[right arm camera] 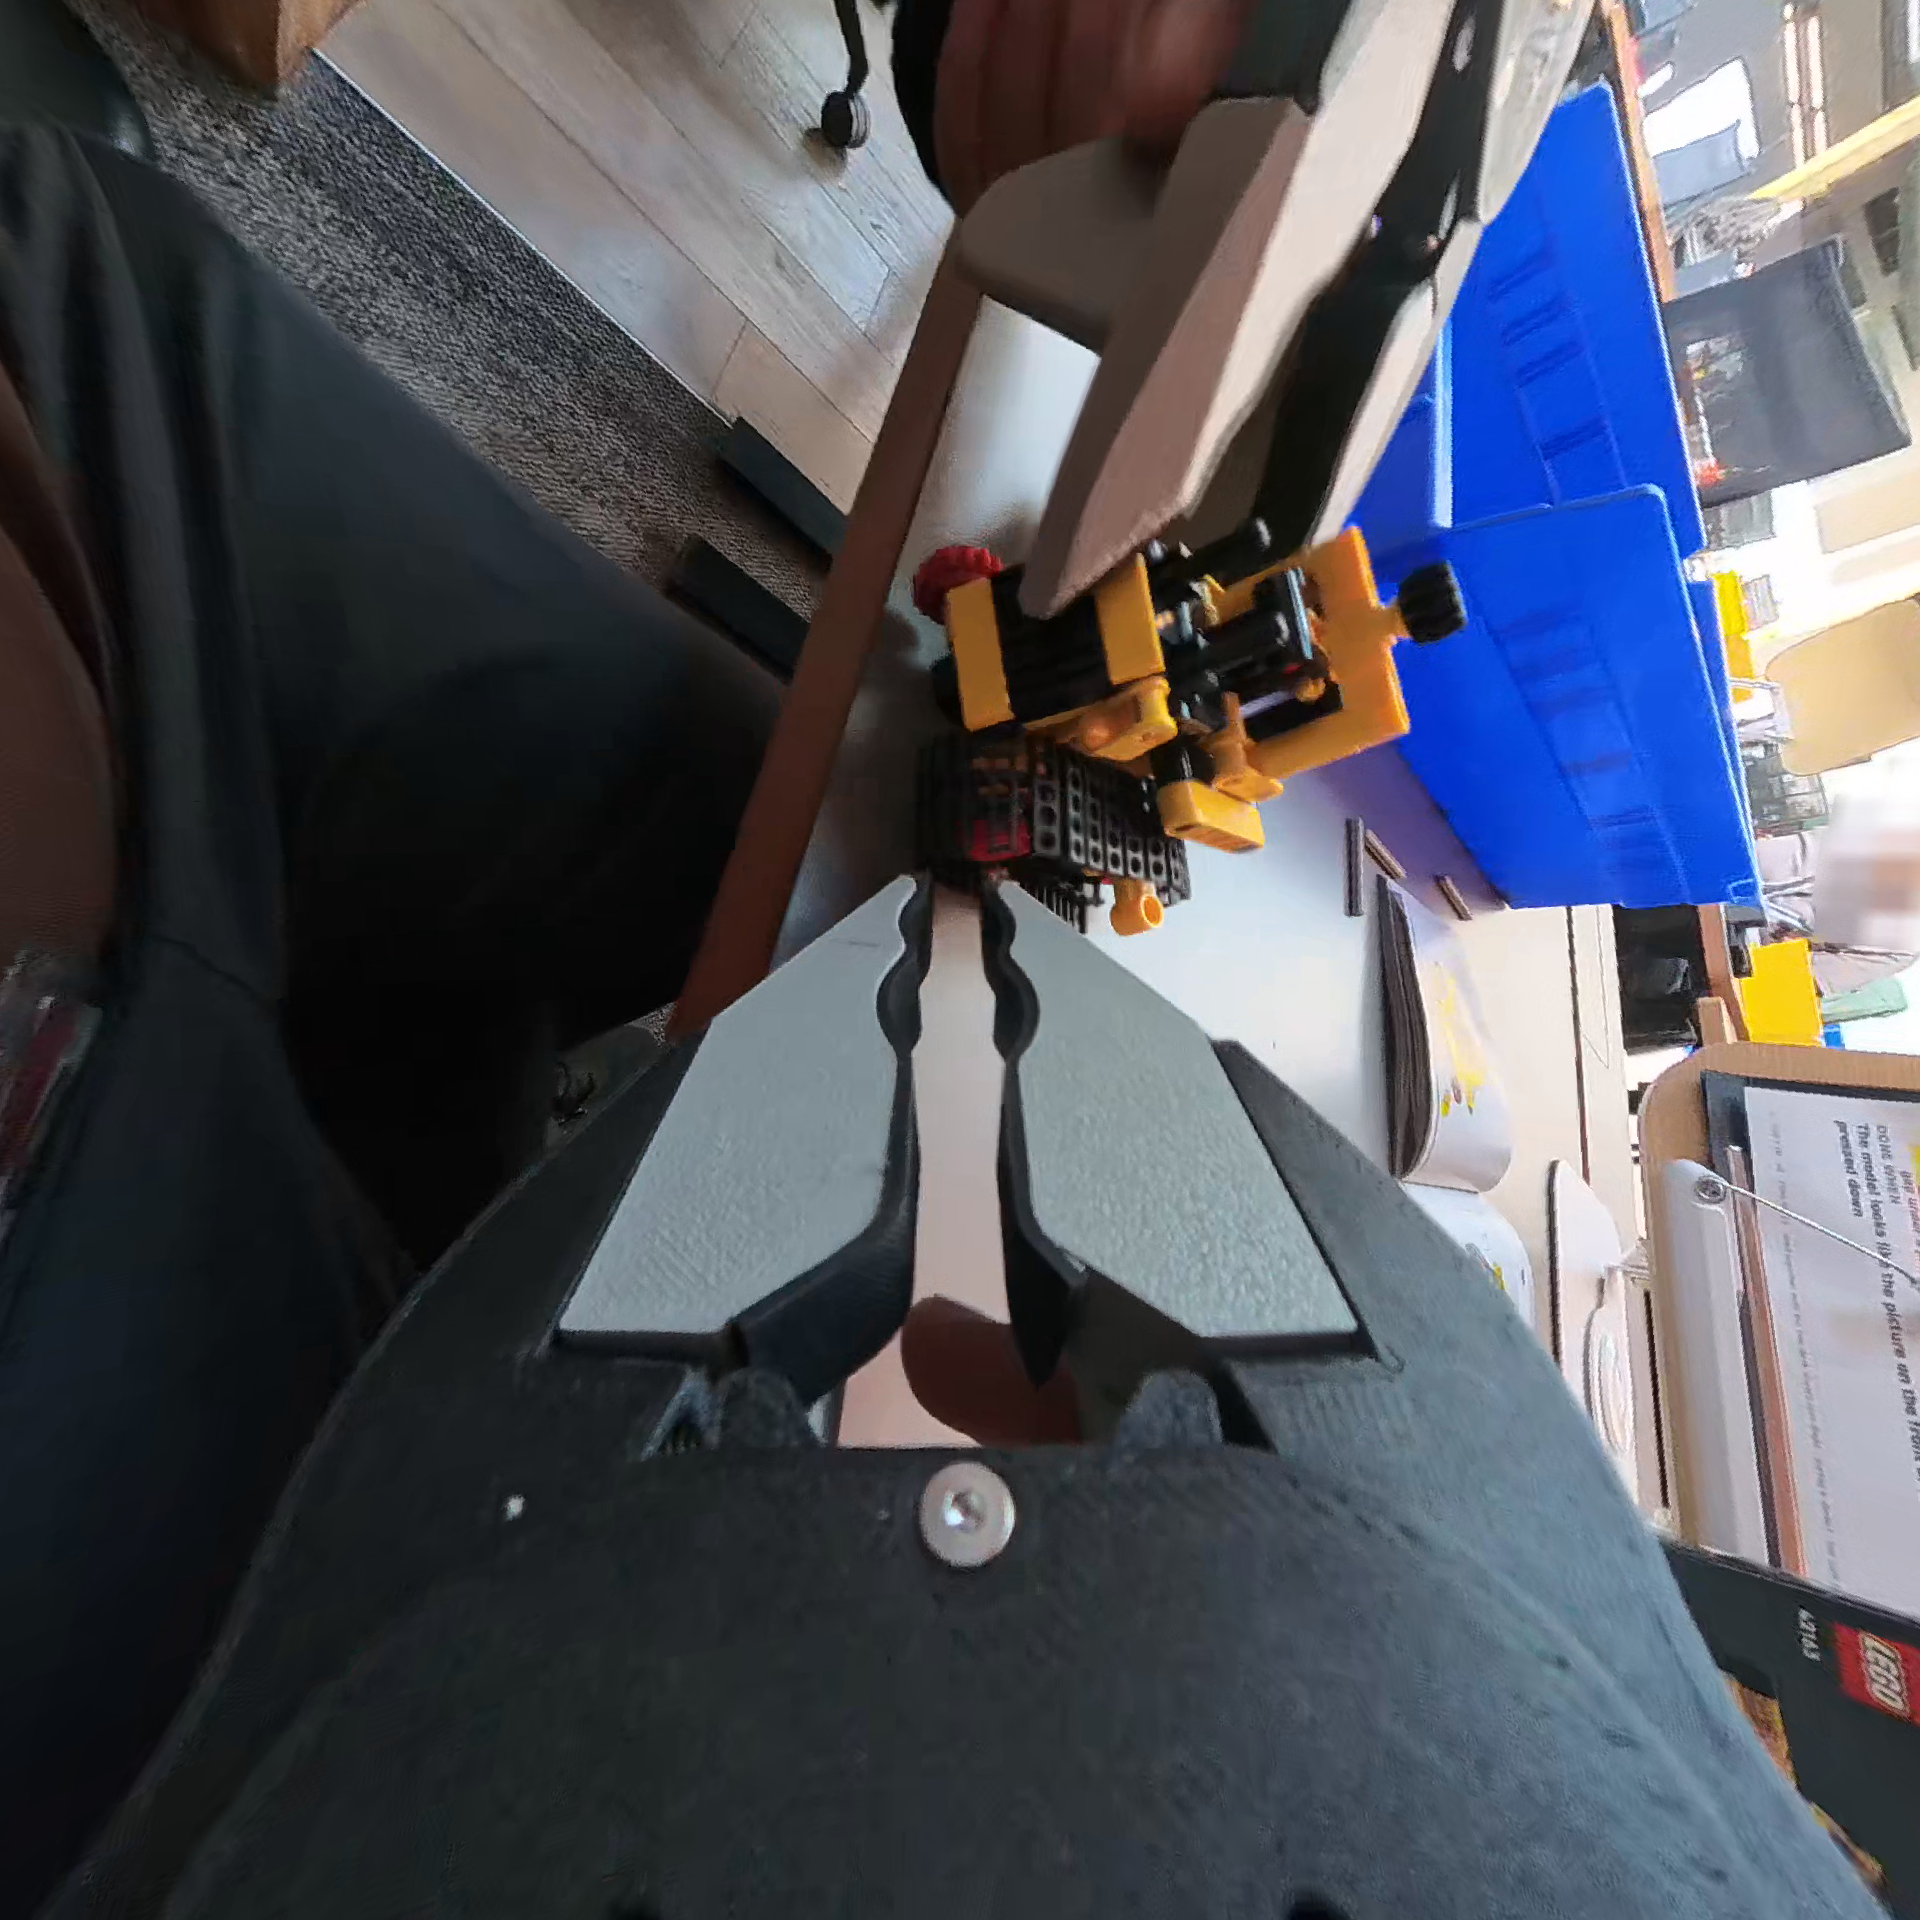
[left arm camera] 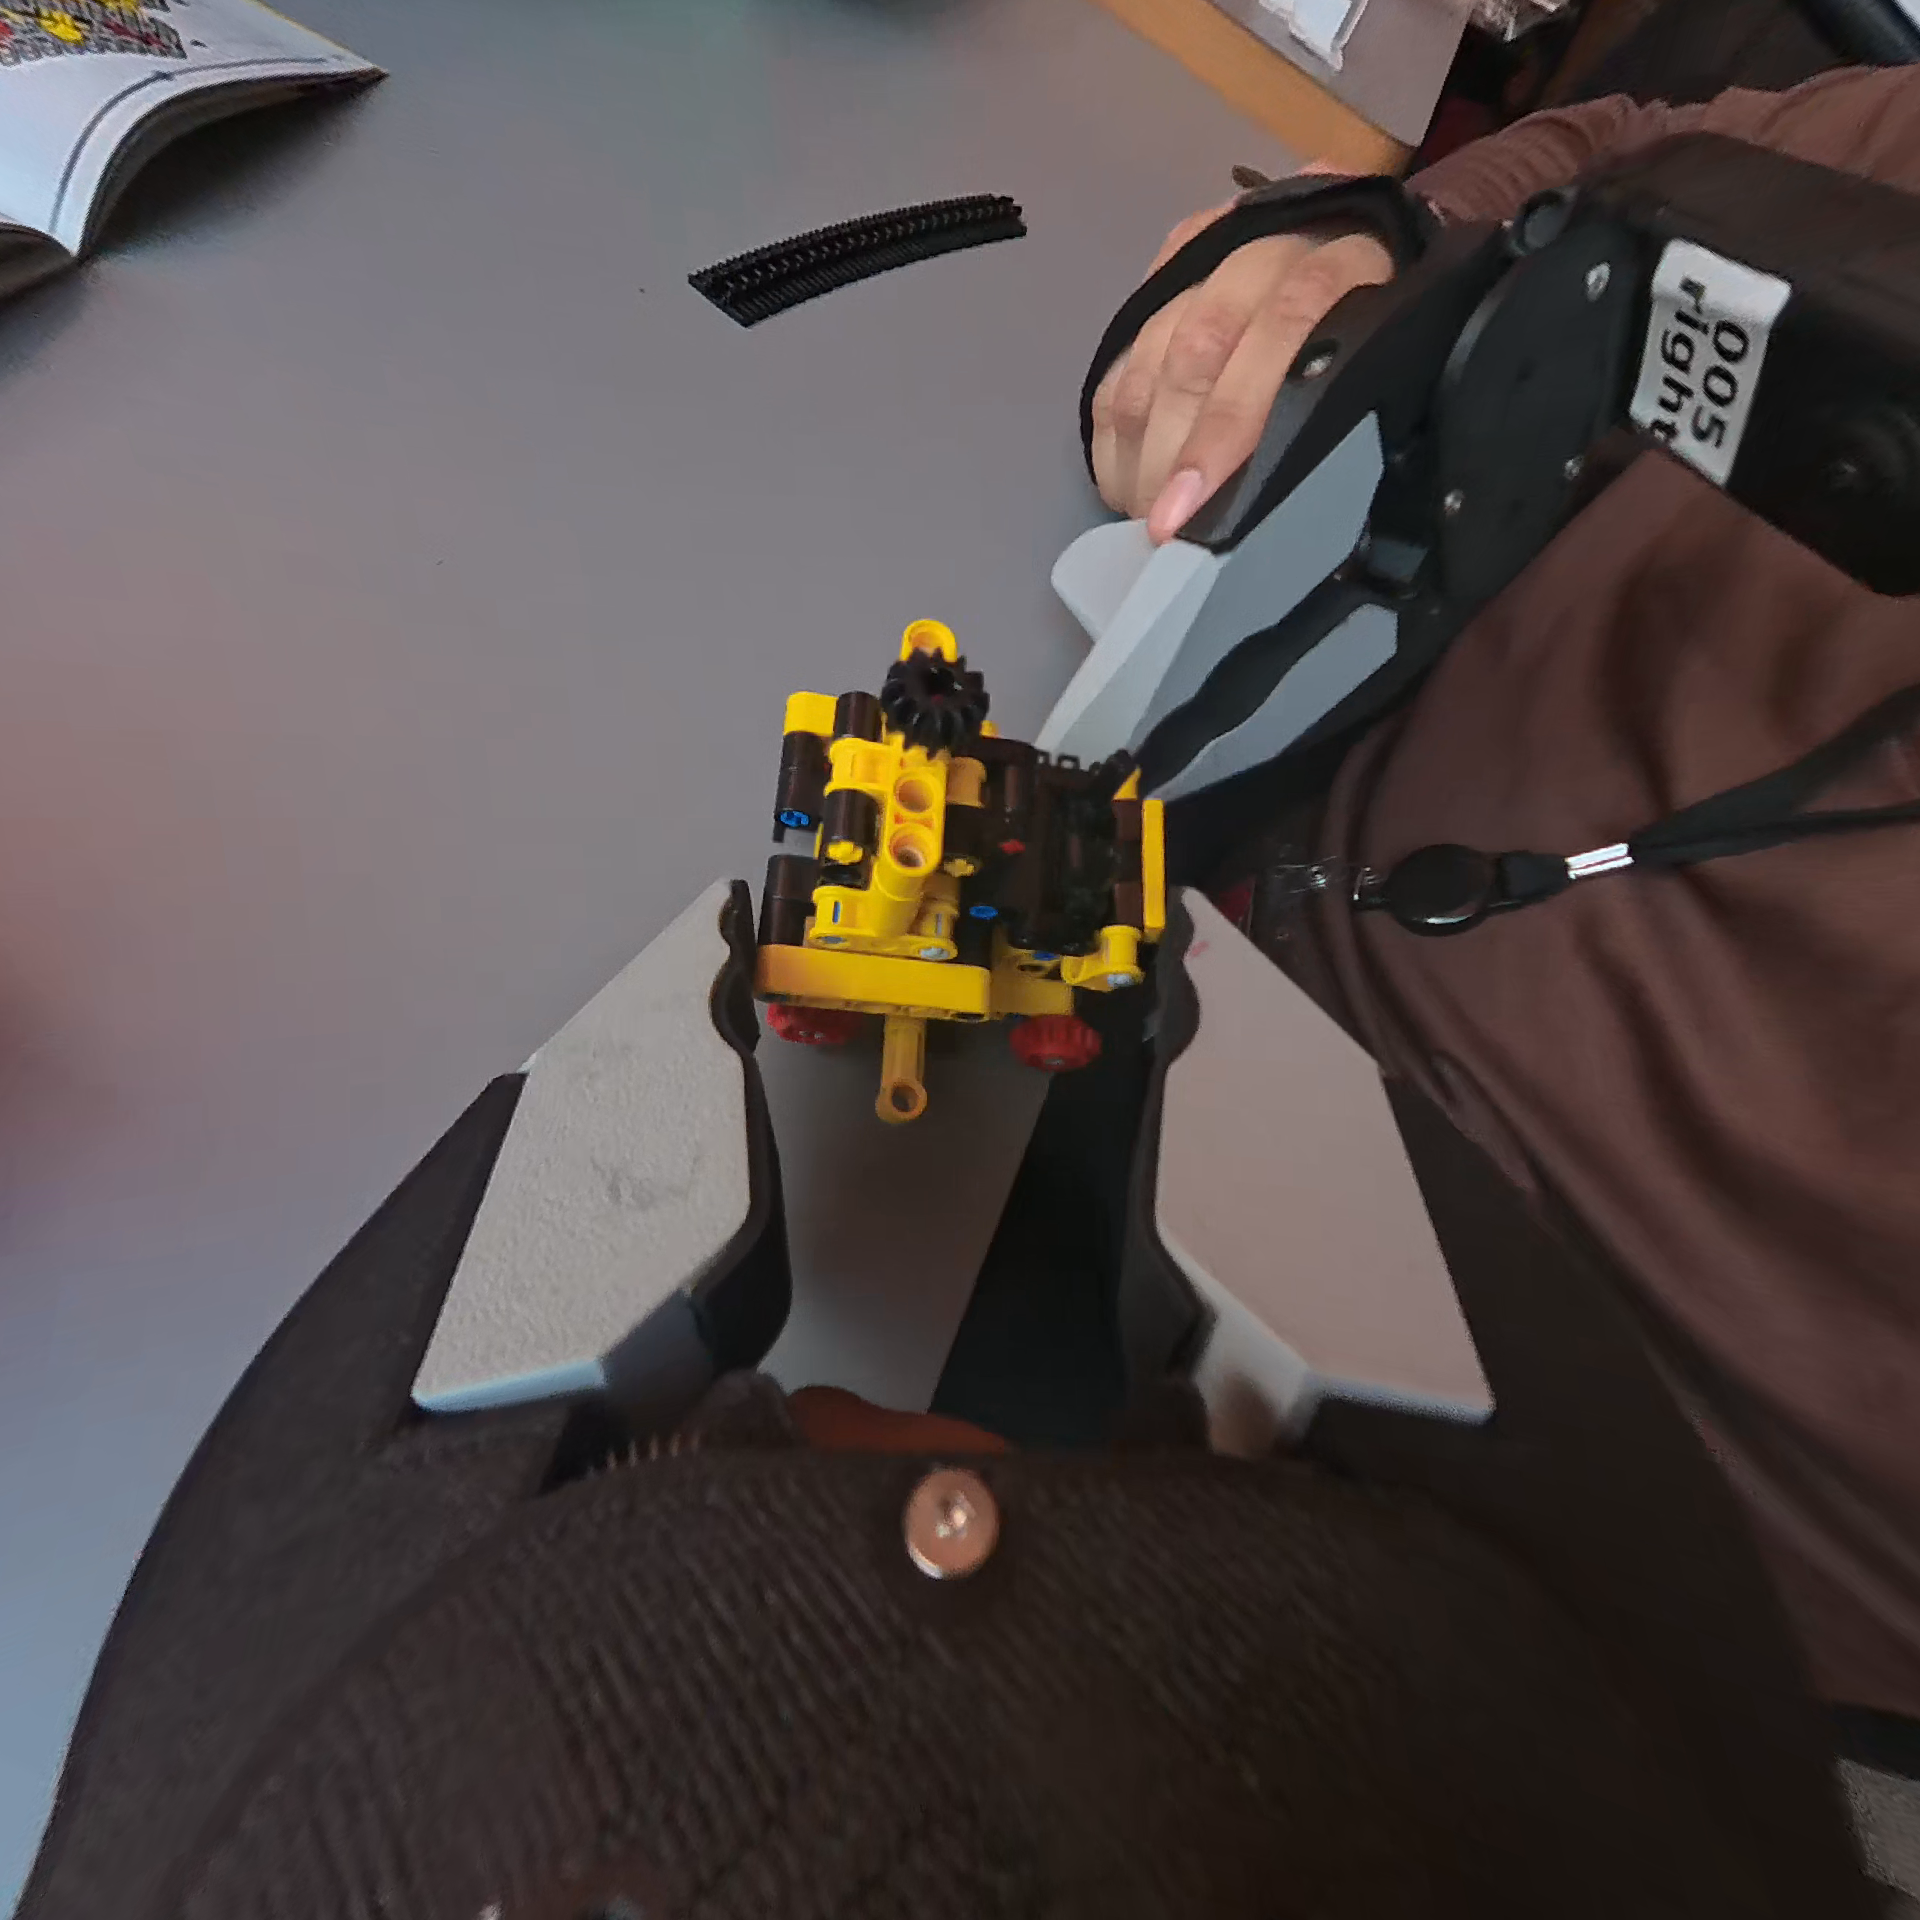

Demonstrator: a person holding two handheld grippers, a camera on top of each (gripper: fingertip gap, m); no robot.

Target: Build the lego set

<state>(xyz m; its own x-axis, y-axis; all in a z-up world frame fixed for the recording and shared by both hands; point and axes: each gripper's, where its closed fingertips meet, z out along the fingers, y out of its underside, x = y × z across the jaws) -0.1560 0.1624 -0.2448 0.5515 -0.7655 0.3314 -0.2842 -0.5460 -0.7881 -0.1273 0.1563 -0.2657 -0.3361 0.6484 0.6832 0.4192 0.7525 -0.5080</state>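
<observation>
Grey table (left arm camera: 416, 623): 1 lego model (left arm camera: 935, 862), 1 track strip (left arm camera: 857, 255), 2 tools.

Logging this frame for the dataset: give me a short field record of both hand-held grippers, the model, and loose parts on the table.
left hand-held gripper: shut on the yellow lego model
yellow lego model: held above the grey table
right hand-held gripper: tips at a black track section on the model; grip unclear
loose part: curved black track strip on table
booklet: open, table's far corner
</observation>
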